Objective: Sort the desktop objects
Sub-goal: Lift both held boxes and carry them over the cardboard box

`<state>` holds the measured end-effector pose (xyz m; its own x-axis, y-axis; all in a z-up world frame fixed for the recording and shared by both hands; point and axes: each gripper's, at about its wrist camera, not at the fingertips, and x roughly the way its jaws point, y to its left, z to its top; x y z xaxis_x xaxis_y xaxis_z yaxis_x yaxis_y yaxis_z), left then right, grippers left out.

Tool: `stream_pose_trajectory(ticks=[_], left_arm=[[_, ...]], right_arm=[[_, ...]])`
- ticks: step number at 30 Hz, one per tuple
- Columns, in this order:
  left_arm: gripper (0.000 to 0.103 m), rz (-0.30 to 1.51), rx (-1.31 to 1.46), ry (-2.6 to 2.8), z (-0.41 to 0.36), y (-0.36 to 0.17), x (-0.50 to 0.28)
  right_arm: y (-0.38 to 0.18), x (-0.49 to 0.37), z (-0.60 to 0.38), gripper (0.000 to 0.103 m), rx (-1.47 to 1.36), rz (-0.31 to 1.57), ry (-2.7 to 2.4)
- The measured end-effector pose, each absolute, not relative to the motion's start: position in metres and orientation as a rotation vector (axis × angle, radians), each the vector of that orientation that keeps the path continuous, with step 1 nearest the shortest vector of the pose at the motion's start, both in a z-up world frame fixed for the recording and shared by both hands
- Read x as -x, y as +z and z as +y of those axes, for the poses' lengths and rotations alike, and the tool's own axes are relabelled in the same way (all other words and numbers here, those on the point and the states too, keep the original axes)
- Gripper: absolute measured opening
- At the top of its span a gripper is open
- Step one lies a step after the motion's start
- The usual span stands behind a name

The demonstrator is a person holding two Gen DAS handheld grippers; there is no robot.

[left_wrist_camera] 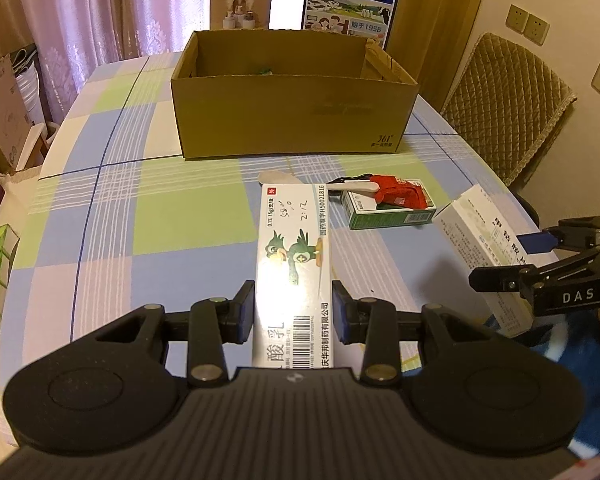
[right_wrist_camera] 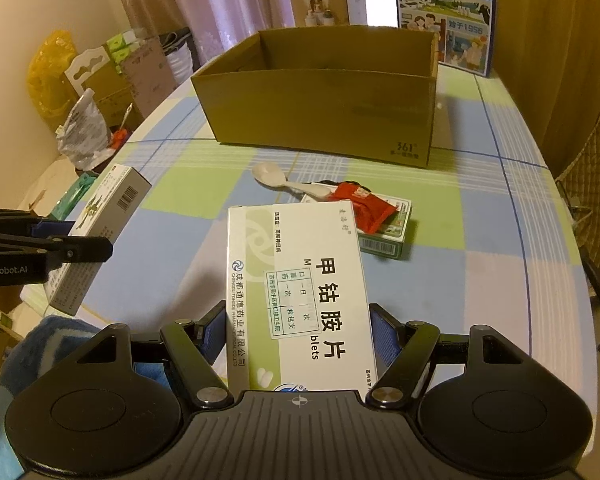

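Two claws, each loaded: left claw (left_wrist_camera: 293,312) pinches narrow ointment box (left_wrist_camera: 294,252) at lower centre; right claw (right_wrist_camera: 298,336) clamps wide tablet box (right_wrist_camera: 300,296). Both held above surface (left_wrist_camera: 160,208), likely bound for cardboard carton (left_wrist_camera: 292,120), upper centre.

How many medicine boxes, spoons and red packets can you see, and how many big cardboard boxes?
Medicine boxes: 3 (narrow bird box, wide white box, green box)
Spoons: 1
Red packets: 1
Big cardboard boxes: 1
Total: 6
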<state>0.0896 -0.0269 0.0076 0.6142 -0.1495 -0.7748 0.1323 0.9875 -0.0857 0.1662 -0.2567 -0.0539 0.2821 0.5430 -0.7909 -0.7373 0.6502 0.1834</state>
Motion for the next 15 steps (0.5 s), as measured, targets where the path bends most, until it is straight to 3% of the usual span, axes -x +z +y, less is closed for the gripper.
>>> stream_pose_trajectory(ticks=[15], left_arm=[[0.033,0.903,0.027,-0.163,-0.0269,0.002,-0.0991]], right_arm=[[-0.0552,-0.1729,-0.2554,0.069,0.221,0.964,0.859]])
